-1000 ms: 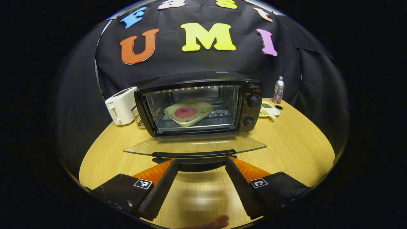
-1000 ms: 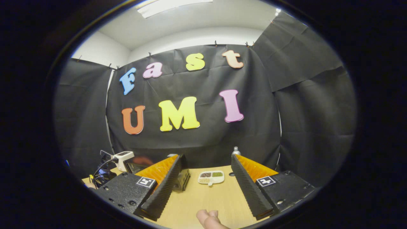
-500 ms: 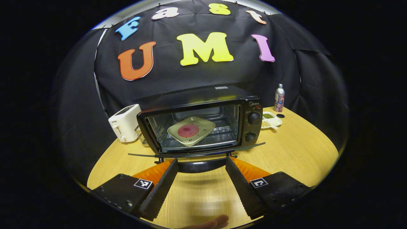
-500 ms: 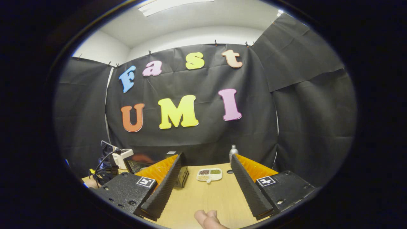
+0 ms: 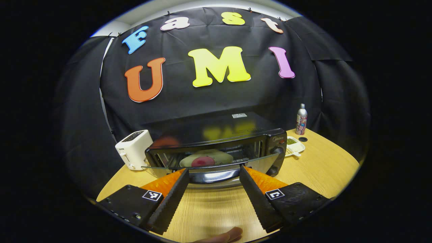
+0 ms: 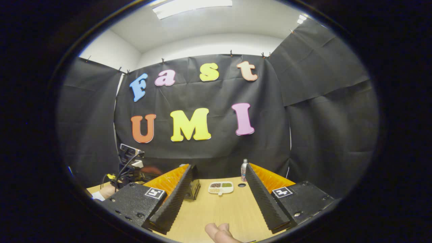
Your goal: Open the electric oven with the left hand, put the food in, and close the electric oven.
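Note:
The black electric oven (image 5: 216,131) stands mid-table with its glass door (image 5: 263,162) tilted partway up. Inside it, a pale square plate (image 5: 219,156) carries a red round of food (image 5: 201,162). My left gripper (image 5: 213,170) is open, and the door's handle (image 5: 212,176) lies across the gap at its fingertips without being pinched. My right gripper (image 6: 218,168) hangs open above the table with nothing between its fingers. In the right gripper view a corner of the oven (image 6: 195,189) peeks past a finger.
A white toaster (image 5: 133,148) stands left of the oven. To its right are a divided snack dish (image 5: 294,145), a small dark cap and a bottle (image 5: 301,118). The wooden table (image 5: 320,168) is round-edged. In the right gripper view, a cabled device (image 6: 130,158) and a sleeve (image 6: 101,195) are at far left.
The oven door has swung up from lying flat to partly raised, with my left gripper rising behind its handle. The right gripper has only shifted slightly.

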A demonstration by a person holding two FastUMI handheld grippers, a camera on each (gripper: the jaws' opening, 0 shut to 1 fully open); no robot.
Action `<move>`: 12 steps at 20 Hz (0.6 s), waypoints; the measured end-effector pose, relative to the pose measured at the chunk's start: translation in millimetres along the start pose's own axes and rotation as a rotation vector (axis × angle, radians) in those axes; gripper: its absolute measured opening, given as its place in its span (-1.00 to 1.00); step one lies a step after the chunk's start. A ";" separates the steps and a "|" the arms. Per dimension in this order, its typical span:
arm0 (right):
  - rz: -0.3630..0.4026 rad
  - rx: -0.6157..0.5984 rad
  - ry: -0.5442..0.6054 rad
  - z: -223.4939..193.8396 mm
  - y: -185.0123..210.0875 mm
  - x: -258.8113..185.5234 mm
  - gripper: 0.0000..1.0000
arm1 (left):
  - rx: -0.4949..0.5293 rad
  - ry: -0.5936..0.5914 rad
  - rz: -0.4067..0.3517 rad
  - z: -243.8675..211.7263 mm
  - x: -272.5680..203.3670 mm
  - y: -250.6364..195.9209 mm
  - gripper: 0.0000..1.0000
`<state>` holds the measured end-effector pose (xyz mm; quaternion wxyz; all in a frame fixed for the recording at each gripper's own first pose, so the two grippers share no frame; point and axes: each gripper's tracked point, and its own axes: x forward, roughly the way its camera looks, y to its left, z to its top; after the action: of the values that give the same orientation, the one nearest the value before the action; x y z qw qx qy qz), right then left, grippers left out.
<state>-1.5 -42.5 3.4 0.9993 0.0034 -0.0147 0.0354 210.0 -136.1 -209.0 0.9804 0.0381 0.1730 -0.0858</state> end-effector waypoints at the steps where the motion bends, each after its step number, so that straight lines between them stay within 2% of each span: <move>1: -0.006 -0.012 -0.007 2.2 -0.2 -7.7 0.92 | -0.012 -0.002 0.001 1.5 -2.7 1.0 0.90; 7: -0.008 -0.034 -0.026 15.8 11.1 -54.4 0.92 | -0.023 -0.064 -0.004 20.8 -68.2 -4.0 0.90; 8: -0.014 -0.031 -0.026 17.3 11.2 -59.8 1.00 | -0.027 -0.075 -0.001 25.6 -82.6 -3.8 0.90; 9: -0.022 -0.030 -0.023 17.9 12.8 -64.8 0.92 | -0.033 -0.086 0.003 30.1 -97.3 -2.5 0.91; 10: -0.031 -0.030 -0.023 18.0 13.9 -70.5 1.00 | -0.048 -0.092 0.010 33.2 -114.2 1.1 0.90; 12: -0.037 -0.032 -0.024 18.8 17.2 -76.8 1.00 | -0.083 -0.097 0.014 36.2 -145.7 7.1 0.90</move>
<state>-79.9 -31.0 20.0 0.9994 -0.0120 -0.0272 0.0166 88.4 -110.3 -124.4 0.9890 -0.0054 0.1285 -0.0736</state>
